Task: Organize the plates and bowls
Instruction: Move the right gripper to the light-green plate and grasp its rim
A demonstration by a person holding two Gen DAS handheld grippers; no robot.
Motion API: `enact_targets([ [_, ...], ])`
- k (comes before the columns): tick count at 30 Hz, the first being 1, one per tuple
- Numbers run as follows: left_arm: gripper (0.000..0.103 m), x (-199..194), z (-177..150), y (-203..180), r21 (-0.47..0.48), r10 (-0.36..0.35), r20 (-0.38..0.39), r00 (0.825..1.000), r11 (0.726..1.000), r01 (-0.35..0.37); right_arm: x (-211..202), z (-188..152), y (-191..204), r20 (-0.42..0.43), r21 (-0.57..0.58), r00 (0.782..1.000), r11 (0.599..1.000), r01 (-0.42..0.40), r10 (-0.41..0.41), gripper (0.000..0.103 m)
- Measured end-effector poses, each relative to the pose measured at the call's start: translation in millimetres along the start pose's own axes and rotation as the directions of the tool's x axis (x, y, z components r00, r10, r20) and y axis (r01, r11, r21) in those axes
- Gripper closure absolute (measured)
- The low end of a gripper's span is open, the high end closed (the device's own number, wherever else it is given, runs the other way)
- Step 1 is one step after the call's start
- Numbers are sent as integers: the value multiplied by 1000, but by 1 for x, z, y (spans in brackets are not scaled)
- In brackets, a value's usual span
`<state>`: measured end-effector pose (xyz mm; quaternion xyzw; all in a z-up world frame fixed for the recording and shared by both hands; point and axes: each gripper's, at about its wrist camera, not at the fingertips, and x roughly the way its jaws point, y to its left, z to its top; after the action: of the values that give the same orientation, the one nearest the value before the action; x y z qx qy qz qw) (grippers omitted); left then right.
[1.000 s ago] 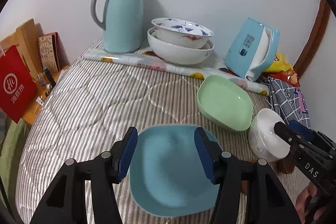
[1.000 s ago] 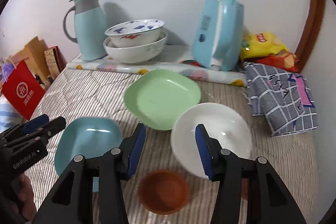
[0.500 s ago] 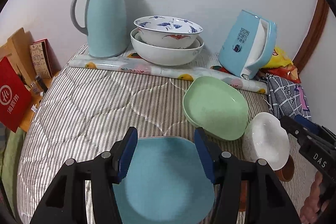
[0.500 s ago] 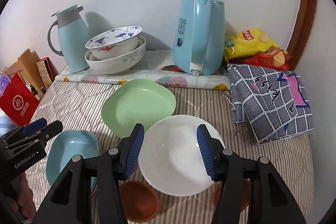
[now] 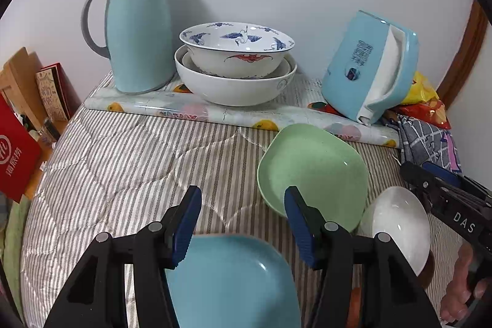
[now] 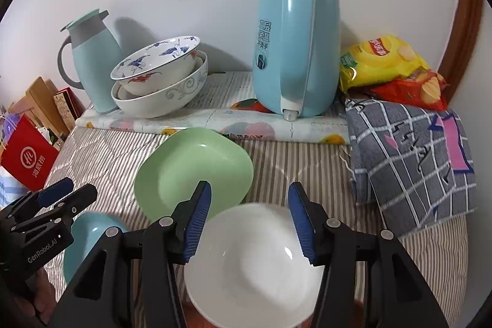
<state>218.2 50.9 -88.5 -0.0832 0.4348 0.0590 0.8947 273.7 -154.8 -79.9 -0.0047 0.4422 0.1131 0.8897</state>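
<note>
Nearest the left gripper point(image 5: 243, 215) lies the blue plate point(image 5: 233, 282), on the striped quilt point(image 5: 123, 162) below its released jaws, which hang apart above the plate's far edge with nothing clasped between them. The right gripper point(image 6: 249, 217) hangs likewise over the white bowl point(image 6: 255, 263), jaws spread and empty, the bowl's far rim showing between the blue pads point(image 6: 198, 220) without touching them. The green plate point(image 6: 193, 171) serves as landmark: the blue plate lies nearer than it and to its left, the white bowl nearer and to its right, its rim overlapping the green plate's near edge in the right wrist view. A brown dish point(image 5: 426, 269) peeks out from under the white bowl. Beyond the green plate runs a fruit-patterned mat point(image 6: 215, 119). On the mat, behind and left of the green plate, stand two stacked bowls point(image 5: 235, 66) and a pale blue jug point(image 5: 136, 29); behind and right, a blue kettle point(image 6: 296, 51). Right of the green plate are a checked cloth point(image 6: 412, 156) and crisp packets point(image 6: 387, 63).
</note>
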Motion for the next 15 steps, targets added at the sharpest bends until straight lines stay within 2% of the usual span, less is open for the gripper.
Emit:
enact_targets([
  [4, 49, 11, 9, -2, 14, 21, -4, 1000, 1000, -21, 14, 13, -2, -9, 2, 1000, 1000, -3, 3, 52],
  [15, 49, 48, 19, -15, 18, 4, -45, 999, 1000, -3, 55, 28, -4, -77, -12, 996, 999, -43, 42, 55],
])
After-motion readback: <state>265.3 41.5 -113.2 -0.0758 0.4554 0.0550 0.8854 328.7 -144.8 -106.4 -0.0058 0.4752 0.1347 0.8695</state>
